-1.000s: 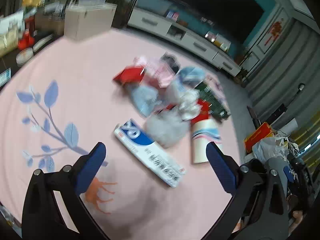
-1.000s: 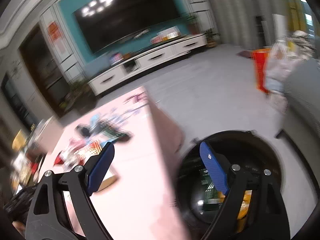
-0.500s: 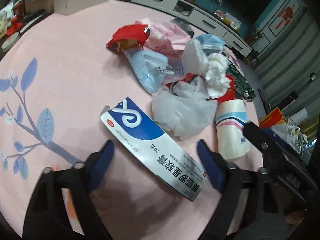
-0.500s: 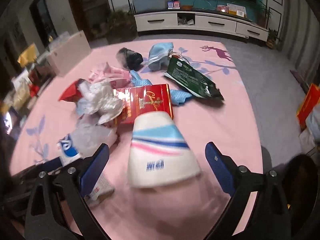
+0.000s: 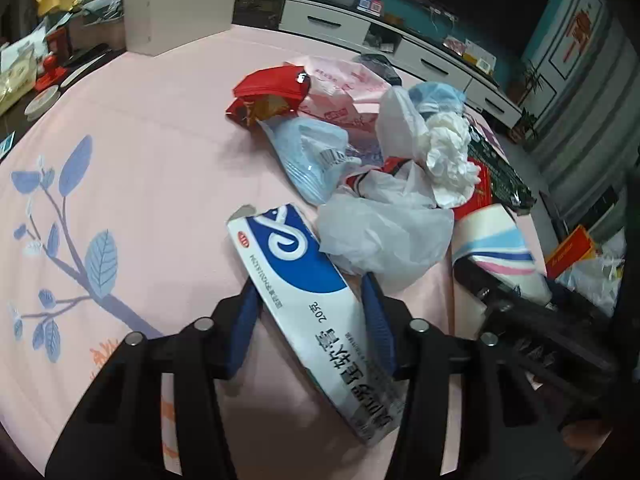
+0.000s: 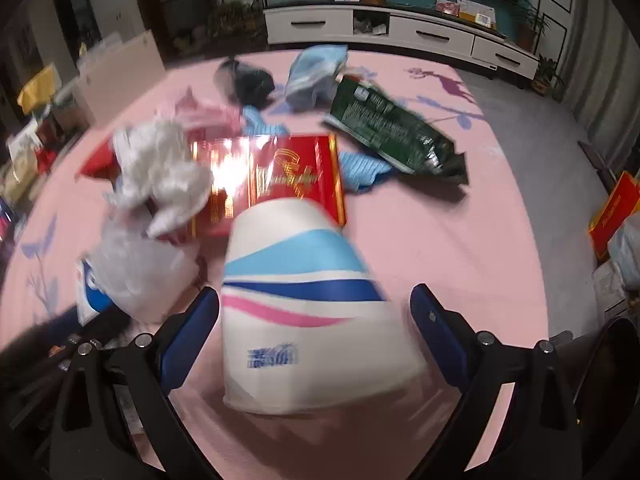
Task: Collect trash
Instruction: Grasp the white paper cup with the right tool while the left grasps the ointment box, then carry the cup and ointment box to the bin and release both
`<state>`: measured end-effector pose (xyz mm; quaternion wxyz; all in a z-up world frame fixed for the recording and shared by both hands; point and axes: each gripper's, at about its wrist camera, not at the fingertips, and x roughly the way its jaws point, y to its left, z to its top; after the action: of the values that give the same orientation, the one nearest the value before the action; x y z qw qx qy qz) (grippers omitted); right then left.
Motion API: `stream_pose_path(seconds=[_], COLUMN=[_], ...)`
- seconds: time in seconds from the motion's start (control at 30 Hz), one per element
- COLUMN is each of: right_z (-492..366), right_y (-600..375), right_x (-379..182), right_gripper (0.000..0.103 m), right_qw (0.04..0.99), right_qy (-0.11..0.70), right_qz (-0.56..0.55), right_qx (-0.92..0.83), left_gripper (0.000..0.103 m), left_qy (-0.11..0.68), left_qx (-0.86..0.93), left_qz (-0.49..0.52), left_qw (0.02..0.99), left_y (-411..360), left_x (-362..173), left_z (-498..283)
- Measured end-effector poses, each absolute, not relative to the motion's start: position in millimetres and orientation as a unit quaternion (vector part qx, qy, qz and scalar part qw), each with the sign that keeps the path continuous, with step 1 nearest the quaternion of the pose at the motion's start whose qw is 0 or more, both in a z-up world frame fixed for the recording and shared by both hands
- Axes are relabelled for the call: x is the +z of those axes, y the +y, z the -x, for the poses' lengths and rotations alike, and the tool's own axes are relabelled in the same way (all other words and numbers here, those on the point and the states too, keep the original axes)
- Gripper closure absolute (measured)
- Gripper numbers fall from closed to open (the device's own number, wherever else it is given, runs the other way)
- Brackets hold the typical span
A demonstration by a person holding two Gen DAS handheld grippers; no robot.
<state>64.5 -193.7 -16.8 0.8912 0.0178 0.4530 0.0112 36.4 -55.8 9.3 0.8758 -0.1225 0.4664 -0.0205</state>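
there, a crumpled plastic bag [image 5: 384, 236] crowds the blue-and-white box [image 5: 308, 300] and paper cup [image 6: 308, 304].

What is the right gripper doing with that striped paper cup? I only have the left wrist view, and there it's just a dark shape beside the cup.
Observer: The right gripper straddles the paper cup. Its jaws have just been opening, and a strip of tablecloth shows between the cup and one finger.
Operator: How is the cup lying?
Observer: On its side, wide end nearest the gripper.
Operator: Anything past the red box I'm missing?
Observer: A light blue cloth pokes out between the red box and the green packet.
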Motion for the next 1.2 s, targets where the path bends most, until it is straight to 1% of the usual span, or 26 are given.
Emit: stream_pose_path(seconds=[0.07, 0.13, 0.23, 0.27, 0.37, 0.53, 0.63, 0.7, 0.93, 1.07, 1.2], right_z=[-64.1, -62.3, -57.7, -55.1, -46.3, -30.9, -21.0, -14.4, 7.1, 22.2, 44.1], right_y=[-187.2, -184.3, -184.2, -184.9, -187.7, -195.9, -201.8, -206.6, -219.1, -228.9, -244.4], right_x=[-21.3, -21.6, -17.8, -15.5, -7.6, 4.9, 12.0, 17.4, 32.6, 43.2, 59.4], right_gripper=[0.015, 0.019, 0.021, 0.021, 0.021, 0.022, 0.021, 0.021, 0.021, 0.021, 0.021], right_qw=[0.891, 0.894, 0.897, 0.898, 0.903, 0.911, 0.913, 0.915, 0.922, 0.926, 0.933], right_qy=[0.453, 0.448, 0.442, 0.439, 0.429, 0.412, 0.405, 0.400, 0.380, 0.368, 0.344], right_qz=[0.001, 0.006, 0.000, -0.003, -0.012, -0.032, -0.045, -0.056, -0.072, -0.089, -0.109], right_qx=[0.002, -0.001, 0.005, 0.005, 0.005, 0.003, 0.002, 0.005, 0.000, -0.001, -0.004], left_gripper=[0.057, 0.060, 0.066, 0.073, 0.078, 0.077, 0.060, 0.059, 0.062, 0.062, 0.062], left_qy=[0.468, 0.469, 0.461, 0.457, 0.444, 0.451, 0.473, 0.486, 0.472, 0.446, 0.416], left_qx=[-0.024, -0.028, -0.029, -0.029, -0.034, -0.035, -0.031, -0.026, -0.033, -0.040, -0.074], left_qz=[0.130, 0.140, 0.139, 0.139, 0.133, 0.137, 0.145, 0.147, 0.132, 0.105, 0.104], left_qw=[0.874, 0.872, 0.876, 0.878, 0.886, 0.881, 0.868, 0.861, 0.871, 0.888, 0.900], left_y=[-52.0, -49.5, -47.0, -46.4, -45.9, -46.7, -45.4, -44.6, -49.5, -59.4, -70.8], left_x=[9.8, 10.8, 16.9, 20.0, 30.3, 26.5, 19.4, 12.2, 13.2, 28.3, 55.1], left_z=[-32.1, -29.9, -23.4, -21.1, -15.9, -15.9, -16.9, -17.4, -13.8, -1.5, 19.6])
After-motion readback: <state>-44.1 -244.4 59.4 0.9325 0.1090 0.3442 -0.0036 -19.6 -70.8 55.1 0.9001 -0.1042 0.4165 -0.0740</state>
